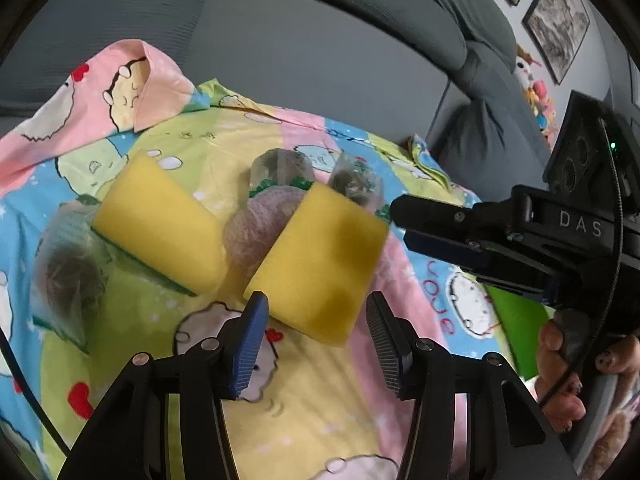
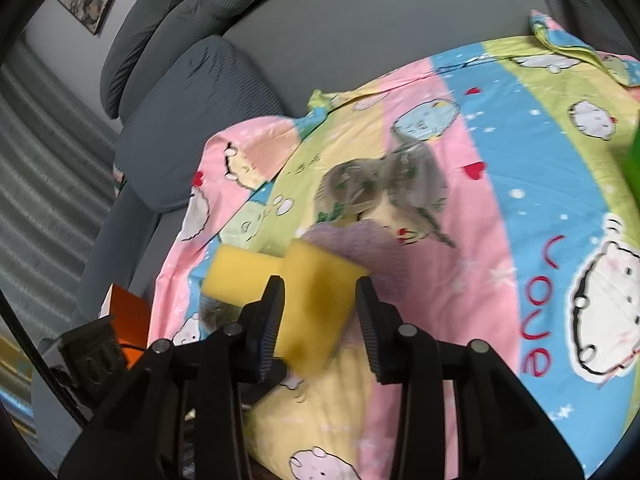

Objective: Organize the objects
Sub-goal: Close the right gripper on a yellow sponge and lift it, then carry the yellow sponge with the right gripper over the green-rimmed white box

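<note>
Two yellow sponges lie on a colourful cartoon-print cloth (image 1: pixel 304 392). The near sponge (image 1: pixel 320 260) lies just ahead of my open left gripper (image 1: pixel 316 332), between its fingertips' line. The far sponge (image 1: pixel 160 224) has a green underside. Several clear bags of steel wool lie around them: one at left (image 1: pixel 68 268), two behind (image 1: pixel 280 168). A pale mesh scrubber (image 1: pixel 256 224) sits between the sponges. My right gripper (image 2: pixel 320 320) is open, its fingers either side of the near sponge (image 2: pixel 316 300); it also shows in the left wrist view (image 1: pixel 408 220).
The cloth (image 2: pixel 500 200) covers a grey sofa (image 1: pixel 300 40) with cushions behind. A green object (image 1: pixel 516 320) lies at the right near the hand. An orange item (image 2: pixel 128 312) sits at the sofa's left edge. Framed pictures (image 1: pixel 556 20) hang on the wall.
</note>
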Demonstrator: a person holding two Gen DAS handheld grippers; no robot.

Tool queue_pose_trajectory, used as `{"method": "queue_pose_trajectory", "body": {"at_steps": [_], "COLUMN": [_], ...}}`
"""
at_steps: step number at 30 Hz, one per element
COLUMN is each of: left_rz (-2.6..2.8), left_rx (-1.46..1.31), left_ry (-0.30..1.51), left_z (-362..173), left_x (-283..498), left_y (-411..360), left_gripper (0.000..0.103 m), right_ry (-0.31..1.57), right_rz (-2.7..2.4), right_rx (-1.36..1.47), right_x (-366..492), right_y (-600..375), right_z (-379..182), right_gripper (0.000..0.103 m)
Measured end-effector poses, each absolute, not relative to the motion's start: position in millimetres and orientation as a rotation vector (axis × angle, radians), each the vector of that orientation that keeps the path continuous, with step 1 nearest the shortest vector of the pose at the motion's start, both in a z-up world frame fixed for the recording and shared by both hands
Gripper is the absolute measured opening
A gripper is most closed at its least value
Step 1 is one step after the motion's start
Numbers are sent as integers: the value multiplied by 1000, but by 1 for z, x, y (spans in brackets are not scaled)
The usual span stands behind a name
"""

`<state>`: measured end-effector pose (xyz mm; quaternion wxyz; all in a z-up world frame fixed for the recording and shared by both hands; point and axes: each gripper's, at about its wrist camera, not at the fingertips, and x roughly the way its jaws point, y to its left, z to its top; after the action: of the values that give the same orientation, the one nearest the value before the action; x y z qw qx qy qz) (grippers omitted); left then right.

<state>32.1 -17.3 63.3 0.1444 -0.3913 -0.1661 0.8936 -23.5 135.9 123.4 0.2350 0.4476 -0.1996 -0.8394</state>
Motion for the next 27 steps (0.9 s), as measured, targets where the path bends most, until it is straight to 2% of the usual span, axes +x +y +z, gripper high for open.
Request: {"method": "queue_pose_trajectory", "body": {"at_steps": [6, 11, 13, 15, 20, 24, 27], "left_rz": [2557, 2607, 2613, 2599, 2540, 2559, 2586], "left_rx": [-1146, -1120, -1138, -1155, -1210, -1229, -1194], "left_ry": [-565, -596, -606, -605, -592, -558, -533], "left_z": [60, 63, 60, 57, 48, 45, 52], "left_x": [29, 30, 29, 27, 24, 24, 31], "left_y": [-30, -39, -41, -40, -30, -24, -17], "left_gripper": [52, 52, 52, 52, 52, 52, 52], "right_ry": [-531, -564, -576, -593, -531, -472, -465], "right_rz": [-2305, -2306, -2326, -2321, -2309, -2319, -2334], "right_rx": [1294, 1321, 1289, 1247, 1278, 1321, 1329], "right_x": [-33, -41, -44, -46, -51, -53, -50], "right_y": [128, 130, 131, 132, 121, 115, 117], "right_z": [107, 101, 105, 108, 101, 92, 88], "right_gripper": [39, 50, 63, 67, 67, 50, 48]}}
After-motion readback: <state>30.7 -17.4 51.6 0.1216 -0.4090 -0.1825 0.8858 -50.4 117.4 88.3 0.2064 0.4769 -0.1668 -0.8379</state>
